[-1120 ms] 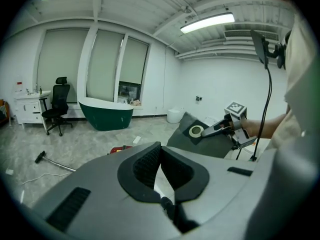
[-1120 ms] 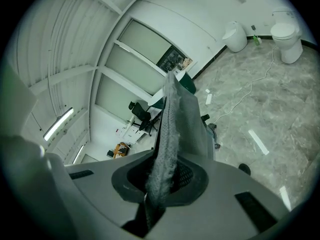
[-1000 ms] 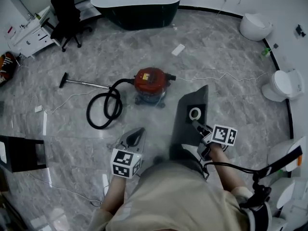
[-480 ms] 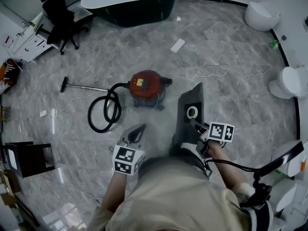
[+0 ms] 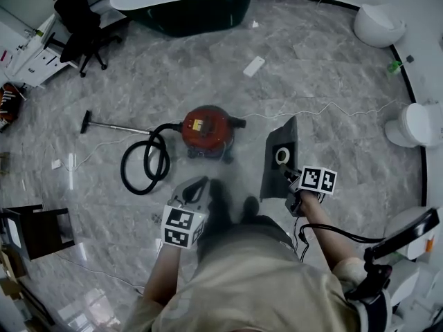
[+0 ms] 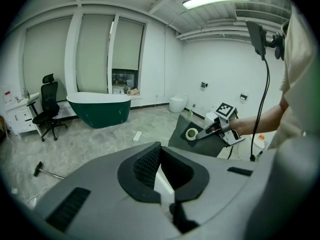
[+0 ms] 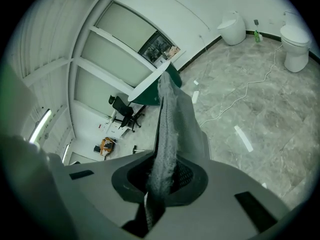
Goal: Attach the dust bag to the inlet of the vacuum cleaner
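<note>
Closest in, the left tongs (image 5: 196, 189) are pressed together with nothing between them, pointing out over the grey marble-patterned floor (image 5: 332, 68). Beside them, the right tongs (image 5: 288, 176) are clamped narrowly on the edge of the dark grey dust bag (image 5: 278, 173), which is held up off the floor with its white ring (image 5: 282, 155) facing up (in the right gripper view the fabric runs straight up from between the pads). The bag is clear of the red vacuum cleaner (image 5: 205, 130), which stands on the floor just beyond the left tongs and to the left of the bag in the head view. A black hose (image 5: 145, 161) loops on the tiles from the canister's left side, and a wand (image 5: 114, 123) with a floor head lies stretched out further left. A thin white cord (image 5: 325, 109) trails across the floor to the right of the cleaner. Beyond that, a small white flat piece (image 5: 254, 66) lies on the tiles. At the far side stands a dark green bathtub (image 5: 183, 12) with a white rim, with a black office chair (image 5: 76, 12) to its left. White toilets (image 5: 377, 23) line the curved right wall.
</note>
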`<state>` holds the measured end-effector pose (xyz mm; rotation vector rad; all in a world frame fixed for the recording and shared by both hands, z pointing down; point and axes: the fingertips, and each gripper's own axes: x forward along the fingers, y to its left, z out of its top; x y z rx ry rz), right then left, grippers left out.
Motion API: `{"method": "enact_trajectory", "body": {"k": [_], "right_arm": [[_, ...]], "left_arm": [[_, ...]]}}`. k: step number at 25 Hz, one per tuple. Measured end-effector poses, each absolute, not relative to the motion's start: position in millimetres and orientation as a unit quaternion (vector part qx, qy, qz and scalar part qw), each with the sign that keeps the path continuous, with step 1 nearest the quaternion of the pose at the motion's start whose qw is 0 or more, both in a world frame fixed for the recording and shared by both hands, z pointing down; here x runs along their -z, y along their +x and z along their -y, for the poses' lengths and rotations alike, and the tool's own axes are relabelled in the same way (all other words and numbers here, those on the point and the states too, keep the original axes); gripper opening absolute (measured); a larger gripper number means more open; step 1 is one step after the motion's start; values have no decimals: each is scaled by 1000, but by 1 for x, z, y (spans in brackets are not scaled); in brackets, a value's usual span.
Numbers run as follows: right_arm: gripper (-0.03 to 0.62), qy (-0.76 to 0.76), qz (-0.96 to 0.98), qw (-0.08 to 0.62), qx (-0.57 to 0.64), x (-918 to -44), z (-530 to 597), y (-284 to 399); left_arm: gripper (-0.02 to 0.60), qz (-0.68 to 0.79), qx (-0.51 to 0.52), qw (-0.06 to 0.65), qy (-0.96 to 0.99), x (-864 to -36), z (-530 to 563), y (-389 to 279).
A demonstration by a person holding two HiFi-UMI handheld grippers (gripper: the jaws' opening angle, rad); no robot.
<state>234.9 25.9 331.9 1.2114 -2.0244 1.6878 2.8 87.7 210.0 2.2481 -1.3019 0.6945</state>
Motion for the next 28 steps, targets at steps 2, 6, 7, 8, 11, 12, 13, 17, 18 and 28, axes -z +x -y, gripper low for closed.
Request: {"method": "enact_trajectory", "body": {"k": [2, 6, 7, 8, 11, 12, 13, 17, 18, 28], "right_arm": [[38, 425, 687, 128, -576, -339, -14, 229], [37, 457, 667, 142, -571, -360, 11, 214], [37, 467, 661, 145, -569, -366, 16, 209], [37, 476, 657, 149, -565, -373, 22, 203], [37, 495, 642, 158, -563, -398, 38, 185], [37, 499, 636, 158, -567, -408, 44, 180], [37, 502, 631, 156, -570, -416, 49, 175], [37, 519, 614, 154, -574, -444, 69, 166], [37, 524, 609, 155, -575, -450, 72, 167], [37, 530, 610, 188, -559, -514, 121, 180]], "left_arm": [[-5, 468, -249, 231, 816, -219, -75, -8], [-5, 451, -253, 241, 821, -237, -41, -36], [-5, 447, -256, 242, 823, -243, -33, -46], [-5, 443, -259, 244, 823, -249, -25, -57], [-5, 432, -274, 252, 822, -272, -2, -90], [-5, 425, -278, 253, 824, -281, 5, -98], [-5, 417, -282, 253, 826, -289, 12, -103], [-5, 381, -304, 259, 834, -326, 35, -112], [-5, 375, -308, 263, 834, -334, 40, -112], [-5, 377, -324, 288, 818, -404, 87, -102]]}}
